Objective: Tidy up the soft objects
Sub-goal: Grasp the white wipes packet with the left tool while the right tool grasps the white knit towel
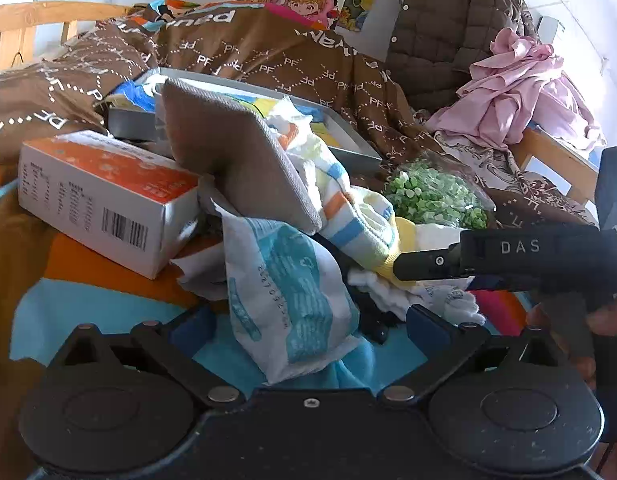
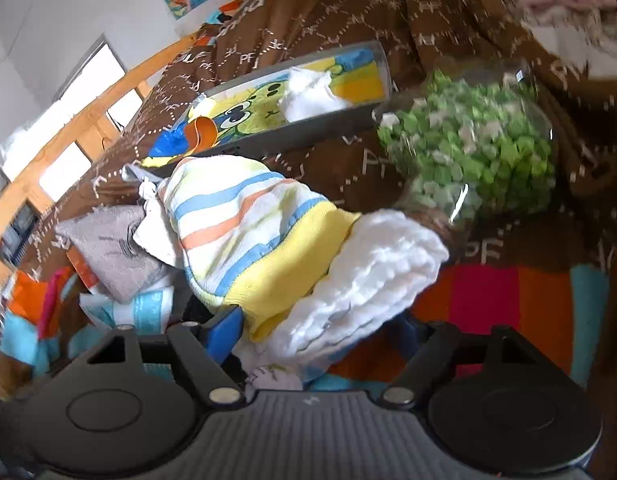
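Observation:
A heap of soft things lies on the bright bedspread. A white and teal soft packet (image 1: 284,292) sits between the blue fingers (image 1: 192,328) of my left gripper (image 1: 310,326), which is open and clear of it. A striped towel with a yellow band (image 2: 236,224) and a fluffy white cloth (image 2: 372,264) fill the gap of my right gripper (image 2: 318,332). Its left finger (image 2: 228,332) rests at the yellow edge, the cloth hides the other, and the bundle looks unsqueezed. In the left wrist view the right gripper (image 1: 400,270) reaches in from the right against the striped towel (image 1: 340,200).
A grey-brown cushion (image 1: 236,152) leans on an orange and white box (image 1: 100,196). Behind lies a grey tray (image 2: 328,120) with a cartoon picture. A clear bag of green bits (image 2: 468,148) sits to the right. A pink garment (image 1: 516,88) and brown jacket (image 1: 448,28) hang on a chair.

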`<state>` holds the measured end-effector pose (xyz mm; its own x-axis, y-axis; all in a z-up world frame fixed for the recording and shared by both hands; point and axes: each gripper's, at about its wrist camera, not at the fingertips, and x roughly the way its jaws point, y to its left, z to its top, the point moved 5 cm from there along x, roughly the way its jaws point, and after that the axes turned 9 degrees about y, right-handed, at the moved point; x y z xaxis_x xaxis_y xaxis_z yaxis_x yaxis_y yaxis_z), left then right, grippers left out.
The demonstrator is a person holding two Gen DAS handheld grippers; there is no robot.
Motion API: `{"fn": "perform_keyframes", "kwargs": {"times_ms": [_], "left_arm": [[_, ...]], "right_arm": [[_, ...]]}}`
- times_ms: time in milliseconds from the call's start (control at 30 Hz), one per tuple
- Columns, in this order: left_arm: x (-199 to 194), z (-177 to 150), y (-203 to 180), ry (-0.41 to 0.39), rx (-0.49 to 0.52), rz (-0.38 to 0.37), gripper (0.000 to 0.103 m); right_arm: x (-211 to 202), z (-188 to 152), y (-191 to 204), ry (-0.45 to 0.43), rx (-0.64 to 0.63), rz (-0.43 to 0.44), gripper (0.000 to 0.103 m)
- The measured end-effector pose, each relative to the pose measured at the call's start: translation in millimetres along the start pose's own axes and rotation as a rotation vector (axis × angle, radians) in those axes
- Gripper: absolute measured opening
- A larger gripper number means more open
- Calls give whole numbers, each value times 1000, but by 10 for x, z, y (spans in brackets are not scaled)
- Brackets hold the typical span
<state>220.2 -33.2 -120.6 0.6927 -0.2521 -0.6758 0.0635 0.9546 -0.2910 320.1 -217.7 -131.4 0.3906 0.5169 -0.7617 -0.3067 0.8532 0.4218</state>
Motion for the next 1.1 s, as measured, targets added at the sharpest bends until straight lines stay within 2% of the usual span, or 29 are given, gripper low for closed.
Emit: {"fn": "perform_keyframes", "kwargs": {"times_ms": [167,233,367,567,667,800,933,1033,1100], "left_arm": [[49,-72,-20,-6,4,-9,100],[41,-81,-34,-15,6,-8,93],[26,-74,-5,-24,-24,-32,78],[23,-81,64,-31,-71,-44,63],[28,-70,54,-33,-80,-42,59],[17,-65,37,-38,-90,-43,58],[4,-61,73,-45,-135,-71,63],[6,-53,80,-46,-151,-75,63],[10,-48,81,-46,-158,-78,58]], "right_arm": [[-34,24,-108,-8,90,37,76],[-45,26,-146,-6,108,47,73],[-37,15,-144,6,112,49,61],[-51,-14,-75,15,62,16,51],[-83,-23,-82,10,66,16,45],[-103,-18,-138,8,108,41,43],[-120,-9,-174,2,134,62,42],[-132,-5,-178,-3,137,59,36],[-145,-9,-176,-10,140,51,27]]}}
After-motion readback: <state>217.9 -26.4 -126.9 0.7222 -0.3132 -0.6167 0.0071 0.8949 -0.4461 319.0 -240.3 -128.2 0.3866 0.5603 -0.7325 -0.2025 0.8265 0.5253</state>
